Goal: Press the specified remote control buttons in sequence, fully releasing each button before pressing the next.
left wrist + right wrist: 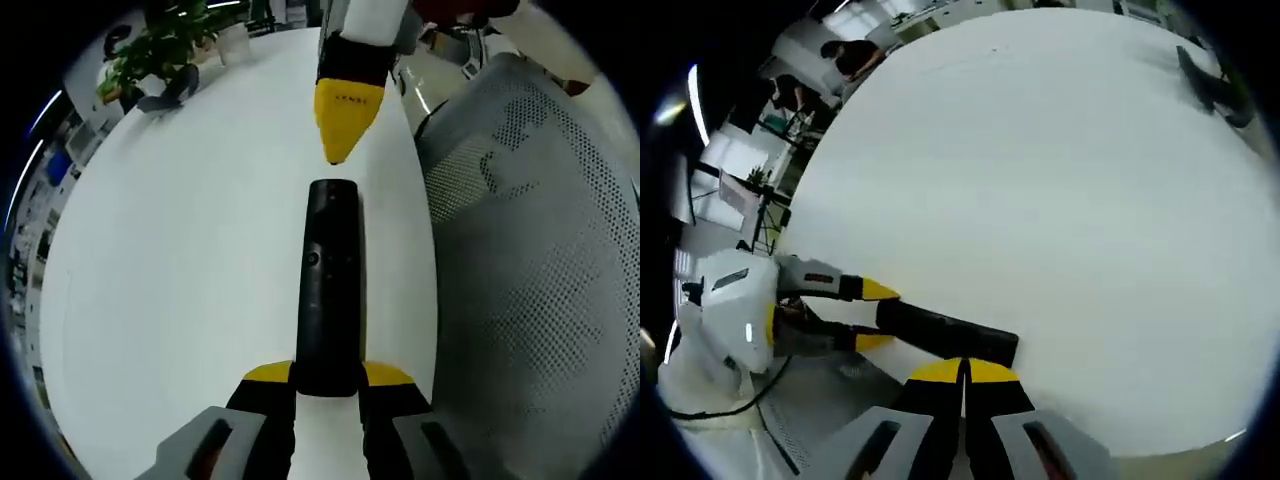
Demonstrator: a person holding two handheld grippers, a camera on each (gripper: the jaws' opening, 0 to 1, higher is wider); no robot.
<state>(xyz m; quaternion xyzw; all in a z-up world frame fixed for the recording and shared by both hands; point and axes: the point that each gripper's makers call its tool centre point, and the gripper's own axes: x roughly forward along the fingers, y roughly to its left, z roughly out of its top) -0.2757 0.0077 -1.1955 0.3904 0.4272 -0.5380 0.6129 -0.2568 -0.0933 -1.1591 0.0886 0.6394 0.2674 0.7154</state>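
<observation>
A long black remote [328, 290] lies lengthwise over the white table [180, 280], its near end clamped between the yellow-tipped jaws of my left gripper [328, 375]. My right gripper [336, 150] comes down from the top of the left gripper view, jaws shut into one yellow point just beyond the remote's far end. In the right gripper view the shut right gripper [962, 368] hovers by the far end of the remote [945, 332]. The left gripper [872, 315] holds the other end there. Whether the tip touches the remote is unclear.
A grey mesh chair [530, 250] stands close along the table's right edge. A potted plant [150, 60] sits at the table's far left corner. A dark object [1210, 85] lies at the far side of the table [1040, 180]. People sit at desks beyond [840, 60].
</observation>
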